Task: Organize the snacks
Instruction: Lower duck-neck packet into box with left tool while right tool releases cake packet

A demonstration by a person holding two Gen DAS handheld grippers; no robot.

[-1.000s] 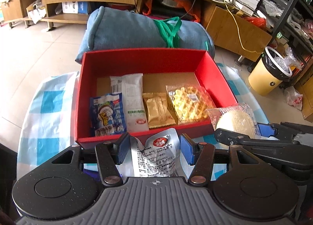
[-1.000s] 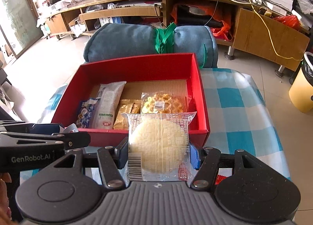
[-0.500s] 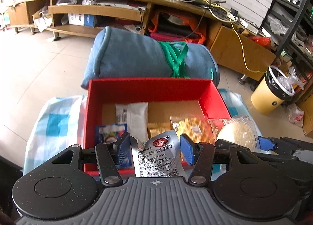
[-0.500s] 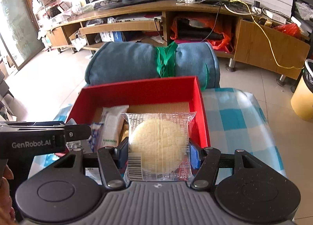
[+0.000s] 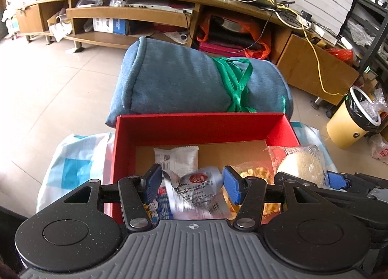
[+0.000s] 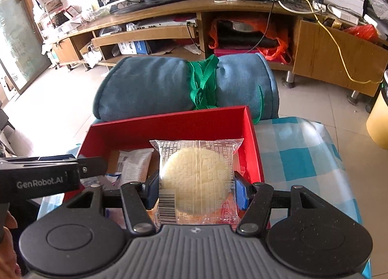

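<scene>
nearest the left wrist camera, the left gripper (image 5: 191, 182) has a crumpled silver snack packet (image 5: 197, 193) between its blue pads (image 5: 153, 182); its jaws have just been closing a little further and the foil is bunched against both pads, so read this as a grip on the packet. nearest the right wrist camera, the right gripper (image 6: 197, 190) is clamped on a clear-wrapped round cake (image 6: 197, 179), one pad on each side edge of the wrapper. both loads hang over the near part of the red box (image 5: 201, 123).

step in hand, as judged: carry each item in over the near wall and lay it in free floor space. recommended practice:
- keep both packets above the wall top until they are past it.
- lower until the wrapper rests on the cardboard floor, then part the jaws.
- release one side at a time; the two grippers work just beside each other.

inside the box, a white packet (image 5: 176, 159) lies left of centre, a blue packet (image 5: 158, 208) sits under the left jaw, and a yellow snack bag (image 5: 254, 174) lies to the right. bare cardboard (image 5: 230, 149) shows toward the far wall; that is the open room. the right wall stands close to the cake wrapper's edge, so drift right risks a snag.

beyond the box, a rolled blue blanket (image 5: 179, 80) lies against the far wall. the checked cloth (image 6: 298, 155) to the right is open.
</scene>
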